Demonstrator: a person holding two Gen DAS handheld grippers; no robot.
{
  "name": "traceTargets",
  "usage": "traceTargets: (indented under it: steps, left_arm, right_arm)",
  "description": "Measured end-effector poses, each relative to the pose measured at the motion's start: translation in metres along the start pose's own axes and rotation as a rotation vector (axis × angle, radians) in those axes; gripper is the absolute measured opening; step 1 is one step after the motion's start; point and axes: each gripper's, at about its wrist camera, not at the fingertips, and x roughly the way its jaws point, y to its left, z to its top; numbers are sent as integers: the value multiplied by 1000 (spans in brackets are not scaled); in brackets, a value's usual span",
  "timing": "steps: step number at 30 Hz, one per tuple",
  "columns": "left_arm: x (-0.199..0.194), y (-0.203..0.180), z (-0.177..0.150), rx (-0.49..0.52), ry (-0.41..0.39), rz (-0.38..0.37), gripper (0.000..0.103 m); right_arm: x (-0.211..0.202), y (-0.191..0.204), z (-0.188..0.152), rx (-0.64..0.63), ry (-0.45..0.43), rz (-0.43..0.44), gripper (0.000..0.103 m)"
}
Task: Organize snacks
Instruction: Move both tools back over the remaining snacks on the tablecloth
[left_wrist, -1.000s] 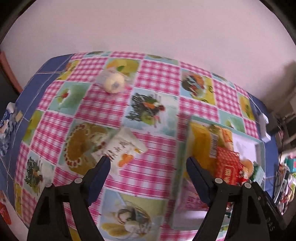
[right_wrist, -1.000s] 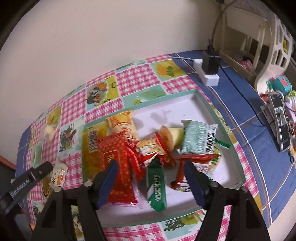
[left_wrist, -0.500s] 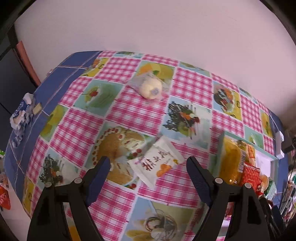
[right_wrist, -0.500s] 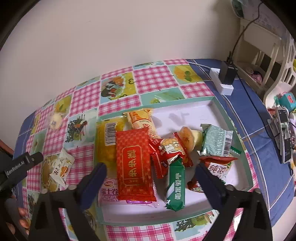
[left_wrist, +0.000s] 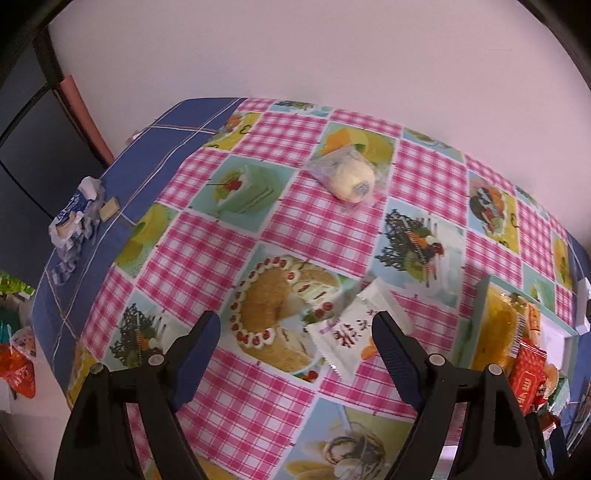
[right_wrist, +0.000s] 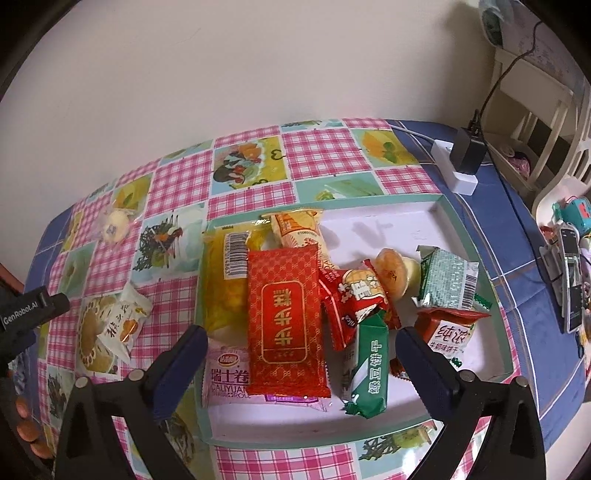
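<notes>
So the snacks are mostly piled in the white tray (right_wrist: 448, 221) with the green rim: a big red packet (right_wrist: 284, 321) lying on top of a yellow packet (right_wrist: 221, 280) and a pink Swiss roll pack (right_wrist: 229, 376), plus a green bar (right_wrist: 369, 365) and a silvery-green packet (right_wrist: 447, 282) further right.

Two are out on the checkered tabletop (left_wrist: 207, 254). A white sachet (left_wrist: 354, 332) sits just beside the tray's left edge, and a wrapped round bun (left_wrist: 349, 177) is well apart from it, near the wall.

Left tongs (left_wrist: 295, 336) are wide open and empty, hovering with the sachet close to the right-hand finger. Right tongs (right_wrist: 301, 352) are open too, holding nothing, above the tray's near side.

Around the edges: a white power strip (right_wrist: 456, 170) with a black charger, a phone (right_wrist: 570, 280) on the blue cloth, and some crumpled wrappers (left_wrist: 74, 218) at the far left.
</notes>
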Motion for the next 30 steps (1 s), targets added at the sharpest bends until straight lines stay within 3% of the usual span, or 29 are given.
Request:
traceTargets:
  steps: [11,18,30]
  left_arm:
    - [19,33,5,-53,64,55,85]
    - [47,55,5,-83,150,33,85]
    - [73,71,4,-68,185,51,85]
  right_arm:
    - [9,27,-5,-57,33,-4,103]
    - [16,56,-7,-115,45,9,103]
    - [37,101,-9,-179,85,23,103]
